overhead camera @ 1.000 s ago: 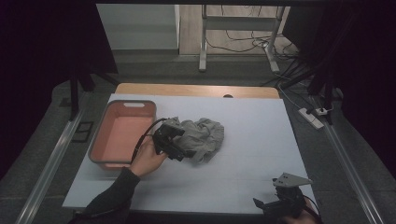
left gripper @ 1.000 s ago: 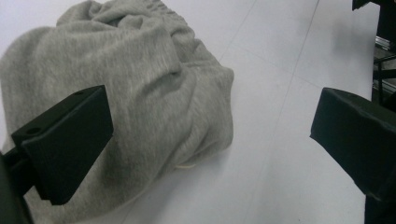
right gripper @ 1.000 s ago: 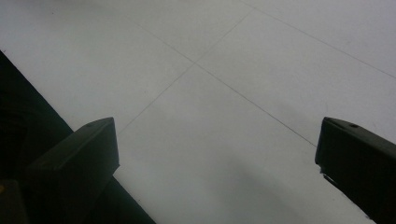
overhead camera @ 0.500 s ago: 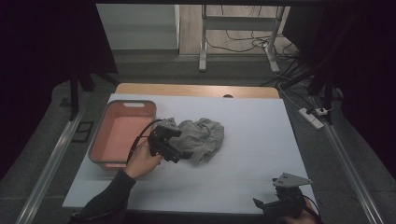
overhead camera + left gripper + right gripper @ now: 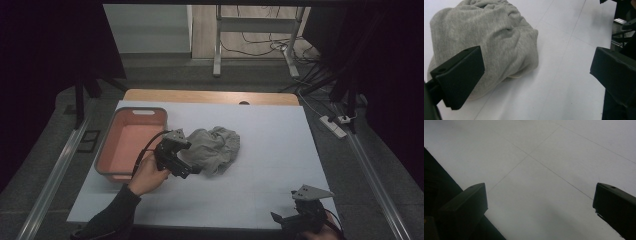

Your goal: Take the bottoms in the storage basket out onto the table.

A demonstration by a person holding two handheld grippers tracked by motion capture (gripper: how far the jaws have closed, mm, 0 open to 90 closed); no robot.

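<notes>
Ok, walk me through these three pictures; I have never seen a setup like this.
A person sits at a white table and holds a hand tool with two black jaws in each hand. The high view looks down from above. The other two pictures come from small cameras riding on the tools, looking along their jaws. The left gripper is at the near edge of a crumpled grey cloth; its own camera shows the cloth beside one jaw, with both jaws wide apart, so nothing is held. A pink tub stands to the cloth's left. The right gripper waits at the table's near right corner, open over bare table.
</notes>
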